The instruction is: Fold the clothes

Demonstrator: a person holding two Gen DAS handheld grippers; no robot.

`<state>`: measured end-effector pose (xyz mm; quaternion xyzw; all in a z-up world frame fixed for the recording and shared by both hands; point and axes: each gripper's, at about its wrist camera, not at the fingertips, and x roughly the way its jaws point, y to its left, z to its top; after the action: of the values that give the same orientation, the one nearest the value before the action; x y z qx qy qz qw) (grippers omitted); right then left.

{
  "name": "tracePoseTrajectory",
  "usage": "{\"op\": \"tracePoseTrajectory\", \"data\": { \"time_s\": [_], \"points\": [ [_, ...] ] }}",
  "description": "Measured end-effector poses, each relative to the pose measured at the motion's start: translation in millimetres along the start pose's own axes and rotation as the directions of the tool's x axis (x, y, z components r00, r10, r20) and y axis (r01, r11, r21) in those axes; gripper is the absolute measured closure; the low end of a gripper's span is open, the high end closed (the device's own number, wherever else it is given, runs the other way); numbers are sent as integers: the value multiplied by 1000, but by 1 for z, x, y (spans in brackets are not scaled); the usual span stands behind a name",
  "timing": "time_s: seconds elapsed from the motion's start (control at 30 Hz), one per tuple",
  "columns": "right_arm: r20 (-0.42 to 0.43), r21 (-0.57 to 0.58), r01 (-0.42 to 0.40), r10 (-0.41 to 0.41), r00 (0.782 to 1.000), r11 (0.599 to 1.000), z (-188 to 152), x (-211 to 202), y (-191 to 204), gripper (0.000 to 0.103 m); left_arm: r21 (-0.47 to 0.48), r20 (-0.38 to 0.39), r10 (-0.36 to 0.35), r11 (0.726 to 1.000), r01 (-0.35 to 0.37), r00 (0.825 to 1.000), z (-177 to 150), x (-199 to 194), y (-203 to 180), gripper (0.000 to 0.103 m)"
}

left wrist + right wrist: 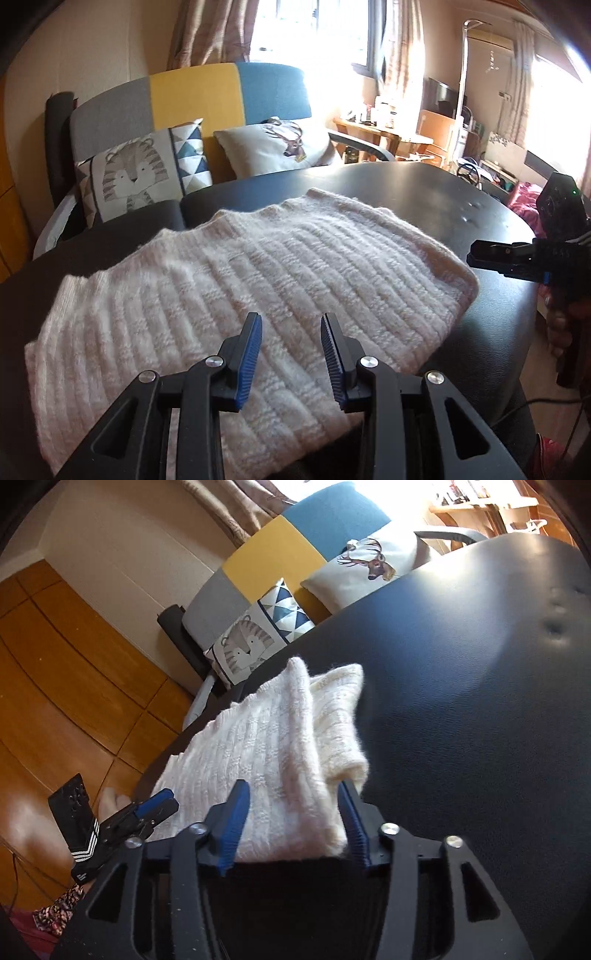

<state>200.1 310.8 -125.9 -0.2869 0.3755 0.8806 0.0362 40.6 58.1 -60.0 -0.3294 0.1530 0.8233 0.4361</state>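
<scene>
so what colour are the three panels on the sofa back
Grey, yellow and blue, left to right on the sofa back; the left wrist view shows them best.

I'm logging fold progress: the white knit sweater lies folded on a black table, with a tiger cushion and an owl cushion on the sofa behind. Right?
One slip: the second cushion shows a deer with antlers, not an owl, as the left wrist view shows. The sweater, black table, tiger cushion and sofa are as you say.

A home living room: patchwork sofa with printed cushions, curtained window.
</scene>
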Motion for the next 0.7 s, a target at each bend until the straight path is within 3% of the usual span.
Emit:
{"op": "tracePoseTrajectory", "data": {
  "time_s": [0.13,0.27,0.43,0.5,0.6,0.7],
  "points": [
    [-60,-20,-12,11,998,1000,2,5,-8,46,61,-41,-57,996,59,998,22,26,-25,70],
    [-161,-94,-31,15,987,995,2,28,-2,47,109,-107,-61,991,73,992,39,57,-50,70],
    [-220,-202,-91,45,974,975,6,42,7,63,113,-131,-85,988,100,988,57,76,-67,70],
    [-237,-205,-133,83,968,970,10,45,6,75,117,-158,-87,988,106,984,60,87,-69,70],
    [-285,-193,-164,104,953,967,15,53,2,80,127,-201,-86,986,113,976,62,103,-71,70],
    [-352,-201,-153,74,933,968,15,62,-1,88,123,-215,-98,984,126,972,60,108,-70,70]
  ]
}}
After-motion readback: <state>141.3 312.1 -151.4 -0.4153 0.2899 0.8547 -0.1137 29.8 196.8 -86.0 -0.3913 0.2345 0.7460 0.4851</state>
